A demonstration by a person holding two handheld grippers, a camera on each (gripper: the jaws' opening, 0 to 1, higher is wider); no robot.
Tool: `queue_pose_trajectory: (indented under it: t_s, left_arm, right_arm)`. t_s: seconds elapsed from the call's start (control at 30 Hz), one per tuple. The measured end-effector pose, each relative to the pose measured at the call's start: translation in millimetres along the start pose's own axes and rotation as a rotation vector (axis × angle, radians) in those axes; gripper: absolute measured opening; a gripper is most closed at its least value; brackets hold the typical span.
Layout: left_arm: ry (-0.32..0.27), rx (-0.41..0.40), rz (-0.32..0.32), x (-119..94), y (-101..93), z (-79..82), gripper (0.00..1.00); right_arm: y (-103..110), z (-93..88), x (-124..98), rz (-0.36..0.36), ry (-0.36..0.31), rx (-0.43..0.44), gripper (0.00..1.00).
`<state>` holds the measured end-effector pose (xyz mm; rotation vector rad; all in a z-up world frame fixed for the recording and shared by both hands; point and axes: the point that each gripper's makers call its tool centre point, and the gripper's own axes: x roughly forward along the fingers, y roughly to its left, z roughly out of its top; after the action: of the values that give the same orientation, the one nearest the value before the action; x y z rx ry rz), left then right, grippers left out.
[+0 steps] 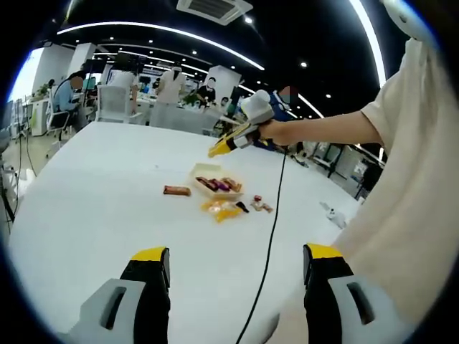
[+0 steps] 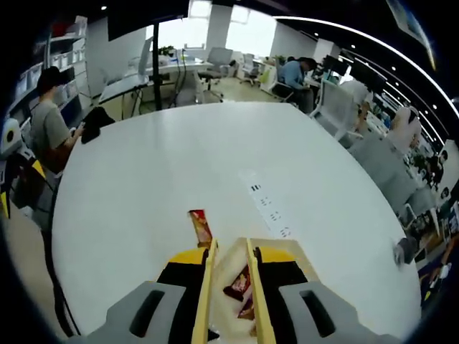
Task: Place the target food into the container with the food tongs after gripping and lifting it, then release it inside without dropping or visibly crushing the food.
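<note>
My left hand-held gripper [image 1: 234,269] sits low and level, its two yellow-tipped jaws spread wide apart with nothing between them. My right arm reaches out in front of me, sleeve short, forearm bare — my hand [image 1: 278,132] wrapped round the handle of the right hand-held gripper [image 1: 219,148], which points down and away. In the right gripper view that hand-held gripper [image 2: 229,266] has its jaws drawn near together, pressed on two thin yellow blades.
</note>
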<state>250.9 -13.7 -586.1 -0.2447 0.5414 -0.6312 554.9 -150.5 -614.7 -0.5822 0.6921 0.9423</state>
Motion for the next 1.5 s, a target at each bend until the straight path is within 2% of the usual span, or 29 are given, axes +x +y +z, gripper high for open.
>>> queue_pose_trajectory:
  t_s: [0.93, 1.5]
  left_arm:
    - [0.016, -0.033, 0.024, 7, 9.6, -2.5, 0.76]
    - [0.026, -0.058, 0.032, 10, 13.5, -5.9, 0.76]
  right_arm:
    - [27, 4.3, 40, 0.103, 0.025, -0.045, 0.26]
    - [32, 0.9, 61, 0.140, 0.044, -0.058, 0.26]
